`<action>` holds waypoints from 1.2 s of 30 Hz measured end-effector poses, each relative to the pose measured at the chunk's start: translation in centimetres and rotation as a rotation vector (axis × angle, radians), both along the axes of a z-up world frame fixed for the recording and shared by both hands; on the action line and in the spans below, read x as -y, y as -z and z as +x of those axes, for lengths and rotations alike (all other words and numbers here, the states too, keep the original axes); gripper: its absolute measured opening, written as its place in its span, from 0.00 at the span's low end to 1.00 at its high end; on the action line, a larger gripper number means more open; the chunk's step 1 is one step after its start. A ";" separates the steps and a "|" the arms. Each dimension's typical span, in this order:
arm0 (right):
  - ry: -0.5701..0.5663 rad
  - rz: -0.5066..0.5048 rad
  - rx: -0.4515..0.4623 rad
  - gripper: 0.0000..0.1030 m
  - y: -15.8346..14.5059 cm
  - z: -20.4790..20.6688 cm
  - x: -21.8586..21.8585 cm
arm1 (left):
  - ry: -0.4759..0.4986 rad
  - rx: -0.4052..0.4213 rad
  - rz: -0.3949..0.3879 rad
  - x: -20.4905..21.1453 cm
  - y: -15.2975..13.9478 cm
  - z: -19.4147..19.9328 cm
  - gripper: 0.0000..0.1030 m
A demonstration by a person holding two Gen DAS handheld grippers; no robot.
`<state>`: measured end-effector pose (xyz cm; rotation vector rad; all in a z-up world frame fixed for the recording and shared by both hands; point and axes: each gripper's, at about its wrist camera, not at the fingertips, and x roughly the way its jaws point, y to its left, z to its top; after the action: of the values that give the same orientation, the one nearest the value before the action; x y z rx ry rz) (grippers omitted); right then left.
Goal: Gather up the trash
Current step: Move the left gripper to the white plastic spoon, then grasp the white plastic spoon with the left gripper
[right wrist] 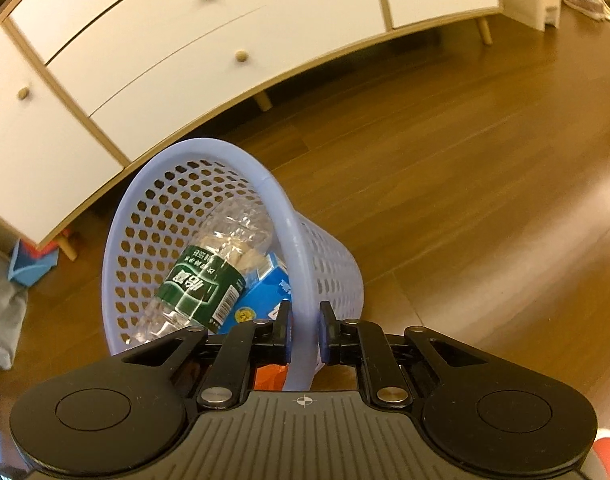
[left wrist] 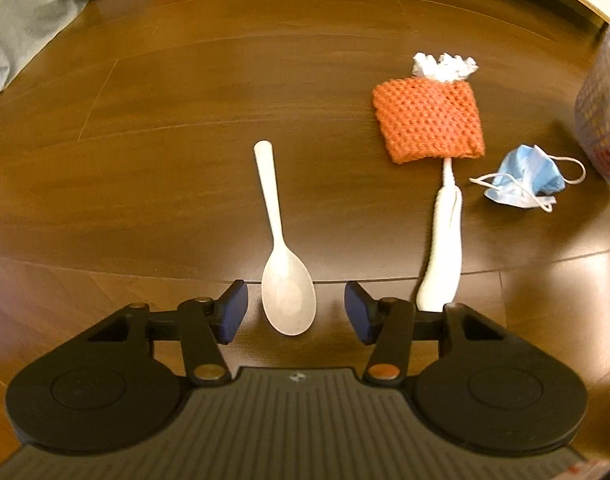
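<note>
My left gripper (left wrist: 296,312) stands open, the spoon (left wrist: 283,264) bowl between its jaws, handle pointing straight ahead. My right gripper (right wrist: 303,332) clamps the basket (right wrist: 289,216) rim.

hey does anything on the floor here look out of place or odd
Yes. A white spoon, a brush with an orange knitted cover and a crumpled blue face mask lie on the wooden floor. The basket is tilted, its rim pinched in the right tongs.
</note>
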<state>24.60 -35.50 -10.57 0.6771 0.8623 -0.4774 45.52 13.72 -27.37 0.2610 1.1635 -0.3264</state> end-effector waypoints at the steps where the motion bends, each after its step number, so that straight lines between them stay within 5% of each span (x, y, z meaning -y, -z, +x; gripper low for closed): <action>1: -0.011 -0.012 -0.001 0.09 0.1 0.3 -0.1 | -0.012 0.000 -0.007 -0.2 0.2 0.1 0.47; 15: -0.082 -0.088 -0.004 0.09 0.1 0.9 -0.7 | -0.091 -0.022 0.014 -0.3 3.0 1.1 0.32; 36: -0.133 -0.154 -0.011 0.09 0.0 1.3 -0.9 | 0.005 0.002 0.022 -0.2 2.0 -0.4 0.27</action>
<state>25.90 -34.64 -10.61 0.4729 0.8658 -0.4230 45.16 13.91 -29.39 0.2836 1.1647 -0.3179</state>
